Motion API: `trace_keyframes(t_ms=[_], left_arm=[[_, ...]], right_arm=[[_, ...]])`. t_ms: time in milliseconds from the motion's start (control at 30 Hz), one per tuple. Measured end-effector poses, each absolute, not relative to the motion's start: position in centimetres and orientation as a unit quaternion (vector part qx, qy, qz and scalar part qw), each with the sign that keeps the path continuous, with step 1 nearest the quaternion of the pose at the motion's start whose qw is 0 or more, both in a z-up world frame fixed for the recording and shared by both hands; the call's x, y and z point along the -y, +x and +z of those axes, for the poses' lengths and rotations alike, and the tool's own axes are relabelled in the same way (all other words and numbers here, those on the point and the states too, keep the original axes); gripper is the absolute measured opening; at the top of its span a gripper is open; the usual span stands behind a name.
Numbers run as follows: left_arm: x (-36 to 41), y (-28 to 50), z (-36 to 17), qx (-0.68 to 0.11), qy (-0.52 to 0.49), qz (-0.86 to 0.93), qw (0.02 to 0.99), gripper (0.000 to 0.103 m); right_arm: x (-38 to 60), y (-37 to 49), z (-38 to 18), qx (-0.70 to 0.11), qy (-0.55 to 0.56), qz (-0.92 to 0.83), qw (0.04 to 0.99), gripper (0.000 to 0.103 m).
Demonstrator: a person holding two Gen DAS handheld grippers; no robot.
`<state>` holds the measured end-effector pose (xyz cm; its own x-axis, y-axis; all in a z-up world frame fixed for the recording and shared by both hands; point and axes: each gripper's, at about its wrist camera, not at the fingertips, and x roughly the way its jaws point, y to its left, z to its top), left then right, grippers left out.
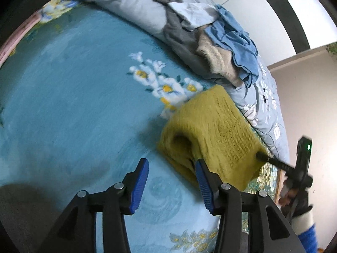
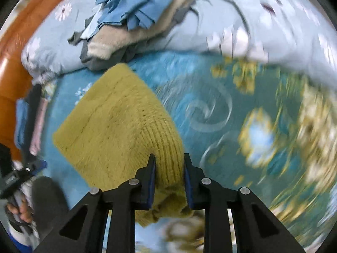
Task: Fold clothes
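Right wrist view: the right claw [image 2: 169,158] is nearly closed, its blue pads pinching a corner of the folded yellow knit sweater [image 2: 118,130], which spreads ahead and to its left on the teal floral bedspread [image 2: 210,109]. The left claw [image 1: 171,165] stands half open and empty, the sweater just beyond its right finger. Farther ahead lies a heap of clothes [image 1: 212,48] on a pale quilt [image 1: 130,4]

Each gripper, left gripper [image 1: 171,186] and right gripper [image 2: 169,181], comprises black plastic linkage arms with silver pivot pins and ribbed blue pads [image 1: 140,186]; the hand [image 2: 21,209] wears a white-and-blue sleeve [image 1: 306,232].
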<state>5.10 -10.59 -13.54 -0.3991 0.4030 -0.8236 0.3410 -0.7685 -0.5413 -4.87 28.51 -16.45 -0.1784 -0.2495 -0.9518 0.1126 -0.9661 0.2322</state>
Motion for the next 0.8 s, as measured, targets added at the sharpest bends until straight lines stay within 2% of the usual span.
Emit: trace_keyframes(t_ms=[167,367,533,633,700,800], left_arm=[[9.4,0.8,-14.4,0.328,-0.559,0.761,0.031,0.054],[7.5,-2.5,-16.9,0.32,-0.586,0.742,0.059,0.055],[7.2,-3.0,-18.8,0.349,-0.589,0.726,0.066,0.056],[7.5,-2.7,-19.3,0.369,-0.58,0.723,0.063,0.053],[7.5,-2.2,-19.2,0.37,-0.574,0.728,0.062,0.045],[7.3,-1.7,-18.9,0.371,-0.57,0.73,0.07,0.042]], right_arm=[[-28.4,-8.1,-16.4,-0.015,0.638,-0.761,0.116,0.025],[-30.9,-7.4,-16.0,0.003,0.628,-0.769,0.115,0.031],[-35.2,-2.9,-14.8,0.132,0.574,-0.805,0.07,0.039],[-35.9,1.6,-17.9,0.229,0.569,-0.788,0.058,0.041],[-35.5,4.2,-20.2,0.292,0.571,-0.765,0.053,0.041],[-34.2,7.0,-23.0,0.364,0.573,-0.733,0.048,0.041]])
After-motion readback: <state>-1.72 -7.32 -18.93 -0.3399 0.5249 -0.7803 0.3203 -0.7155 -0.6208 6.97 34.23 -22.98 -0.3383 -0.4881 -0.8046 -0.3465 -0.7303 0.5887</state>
